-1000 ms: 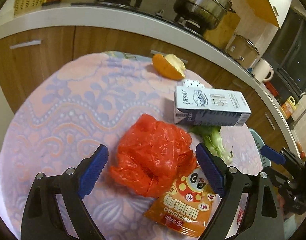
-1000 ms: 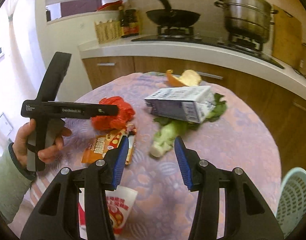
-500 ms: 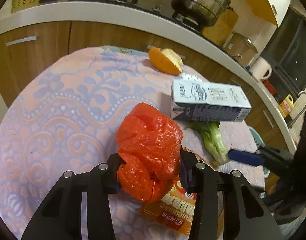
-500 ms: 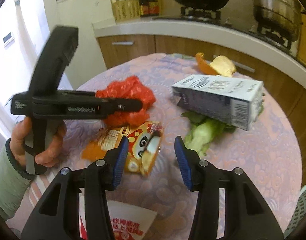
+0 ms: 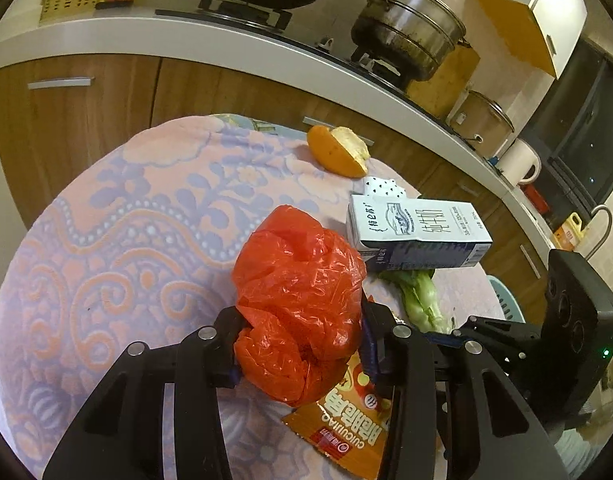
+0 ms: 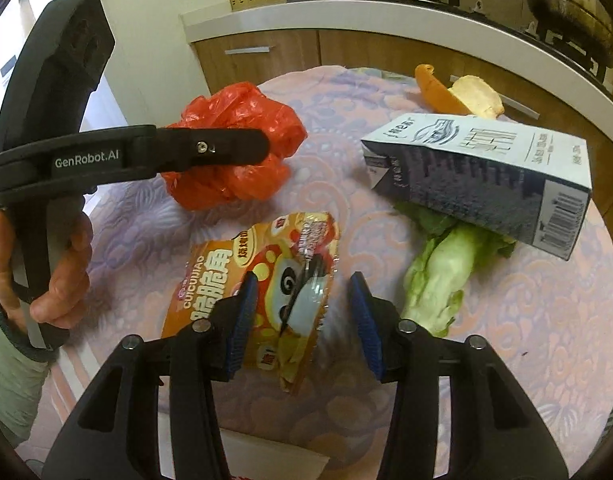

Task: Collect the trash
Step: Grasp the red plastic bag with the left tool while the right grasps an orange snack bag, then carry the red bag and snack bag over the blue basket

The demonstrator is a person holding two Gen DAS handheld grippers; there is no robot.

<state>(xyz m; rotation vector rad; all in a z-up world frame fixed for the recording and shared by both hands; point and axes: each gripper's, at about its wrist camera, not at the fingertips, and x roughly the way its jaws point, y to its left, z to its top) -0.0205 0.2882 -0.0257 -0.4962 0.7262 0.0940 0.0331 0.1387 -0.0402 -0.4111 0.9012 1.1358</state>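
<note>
**Red bag gripped, wrapper between closing jaws**

My left gripper (image 5: 298, 344) is clamped on the crumpled red plastic bag (image 5: 300, 292), its thin glossy film bulging up between the pads. I use that bag as my landmark. On the nearer side of it, partly tucked under it, lies the flat orange snack wrapper (image 6: 266, 292), shiny foil, torn open at its far end. My right gripper (image 6: 302, 320) sits over that wrapper with its jaws narrowing; the wrapper's torn end lies between the blue ribbed pads, not yet pinched. Right of the bag, a pale green leafy vegetable stalk (image 6: 442, 280) lies on the surface (image 5: 126, 220), which wears a quilted pink and lilac cloth. A boxy white and blue milk carton (image 5: 414, 236) rests on its side across the stalk's leaves. Beyond the bag, by the far edge, sits a curved orange peel (image 5: 338, 152) with pale pith.
</note>
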